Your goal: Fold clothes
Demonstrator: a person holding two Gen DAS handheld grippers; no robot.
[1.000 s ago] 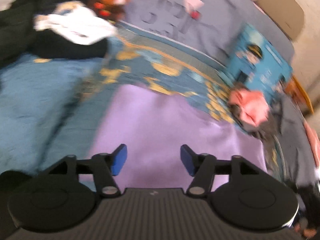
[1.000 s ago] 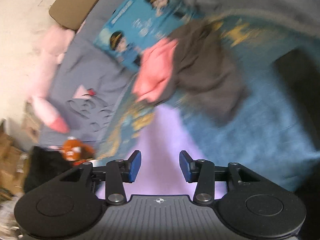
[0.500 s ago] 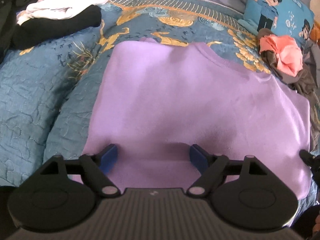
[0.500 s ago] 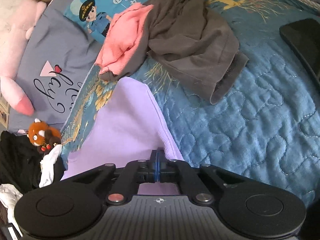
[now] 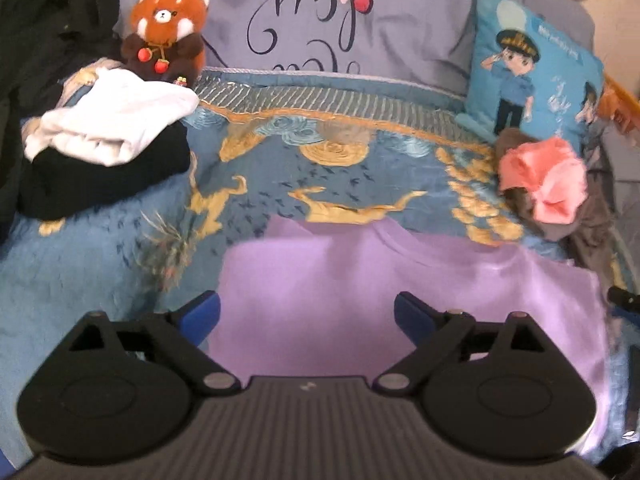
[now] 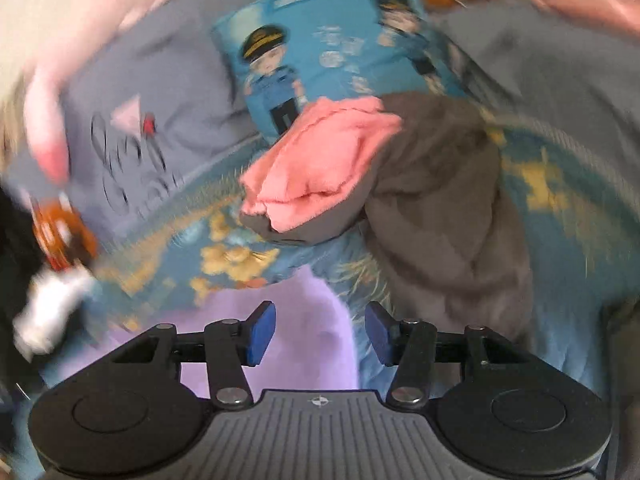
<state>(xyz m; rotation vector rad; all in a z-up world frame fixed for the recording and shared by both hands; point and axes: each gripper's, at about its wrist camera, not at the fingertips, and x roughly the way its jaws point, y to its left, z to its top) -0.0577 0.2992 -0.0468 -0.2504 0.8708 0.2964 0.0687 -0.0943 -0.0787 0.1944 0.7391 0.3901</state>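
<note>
A lilac garment (image 5: 400, 300) lies flat and folded on the blue quilt (image 5: 100, 280). My left gripper (image 5: 307, 316) is wide open above its near edge, holding nothing. In the right wrist view the same lilac garment (image 6: 312, 320) shows between and beyond the fingers. My right gripper (image 6: 320, 332) is open and empty over the garment's right edge. That view is blurred by motion.
A folded white and black stack (image 5: 108, 152) sits at the left by a red panda plush (image 5: 166, 36). A pink garment (image 6: 320, 164) on a grey one (image 6: 448, 208) lies at the right, before a blue cartoon pillow (image 5: 536, 72).
My right gripper was shut on the lilac garment's edge half a second ago and has opened. Both grippers have lifted and tilted, and the left one has opened wider.
</note>
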